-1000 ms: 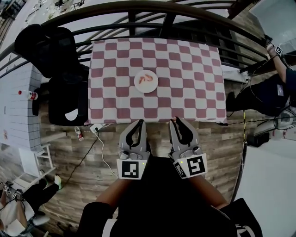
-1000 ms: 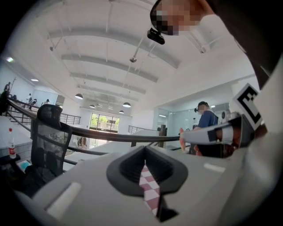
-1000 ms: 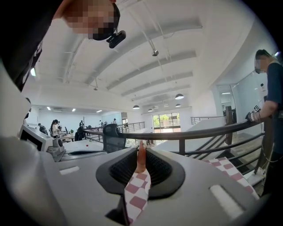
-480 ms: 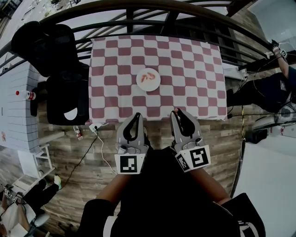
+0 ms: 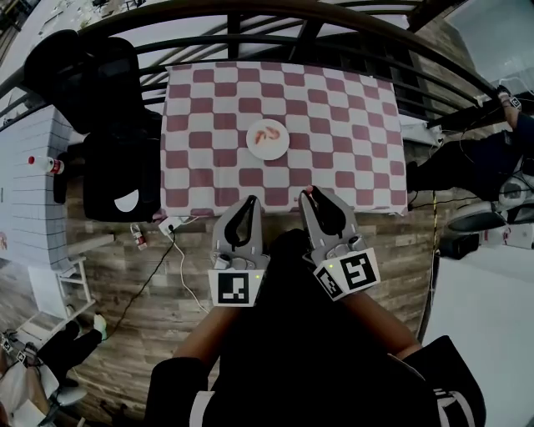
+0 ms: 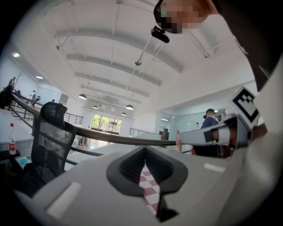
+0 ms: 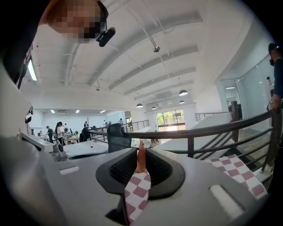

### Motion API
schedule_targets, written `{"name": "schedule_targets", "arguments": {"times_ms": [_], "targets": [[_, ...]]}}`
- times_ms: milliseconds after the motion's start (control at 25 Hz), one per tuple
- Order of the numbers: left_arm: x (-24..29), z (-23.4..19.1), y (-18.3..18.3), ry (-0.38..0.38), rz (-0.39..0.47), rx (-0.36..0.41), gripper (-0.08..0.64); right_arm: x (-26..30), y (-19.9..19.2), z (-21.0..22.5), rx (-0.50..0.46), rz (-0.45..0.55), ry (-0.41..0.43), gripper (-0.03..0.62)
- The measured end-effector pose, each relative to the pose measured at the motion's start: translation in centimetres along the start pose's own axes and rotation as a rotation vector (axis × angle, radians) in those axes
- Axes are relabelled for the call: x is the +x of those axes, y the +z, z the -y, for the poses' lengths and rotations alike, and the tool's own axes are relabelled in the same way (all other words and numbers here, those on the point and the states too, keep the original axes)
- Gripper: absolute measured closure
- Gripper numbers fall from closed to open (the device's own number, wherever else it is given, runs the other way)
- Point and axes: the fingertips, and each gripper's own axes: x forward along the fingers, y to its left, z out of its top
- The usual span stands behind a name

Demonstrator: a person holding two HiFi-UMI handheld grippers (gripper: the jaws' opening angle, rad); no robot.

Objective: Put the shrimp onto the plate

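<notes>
A white plate [image 5: 282, 148] sits mid-table on the pink-and-white checked cloth [image 5: 350, 125], with shrimp [image 5: 267, 133] lying on it. Both grippers hover over the table's near edge. My right gripper [image 5: 309, 193] is shut on a pink-orange shrimp [image 7: 140, 160], whose tip pokes out beyond the jaws [image 5: 308, 191]. In the left gripper view the same shrimp [image 6: 178, 139] shows at the right gripper's tip. My left gripper [image 5: 249, 200] is shut, and only a thin slit of checked cloth [image 6: 149, 187] shows between its jaws.
A black curved railing [image 5: 292, 12] runs behind the table. Black office chairs [image 5: 92, 83] stand to the left. A power strip and cable [image 5: 171, 227] lie on the wooden floor by the table's left corner. A person [image 5: 501, 150] stands at the right.
Both grippers have moved forward from over the floor to the table's near edge. The right gripper still holds its shrimp. The plate has not moved on the table.
</notes>
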Motion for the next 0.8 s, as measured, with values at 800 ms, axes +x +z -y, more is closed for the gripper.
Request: {"name": "schedule_targets", "arguments": {"times_ms": [800], "targets": [[4.3, -3.1, 0.3, 0.174, -0.019, 0.017, 0.551, 9.2, -5.6, 6.2, 0.087, -0.196, 0.112, 0.534]]}}
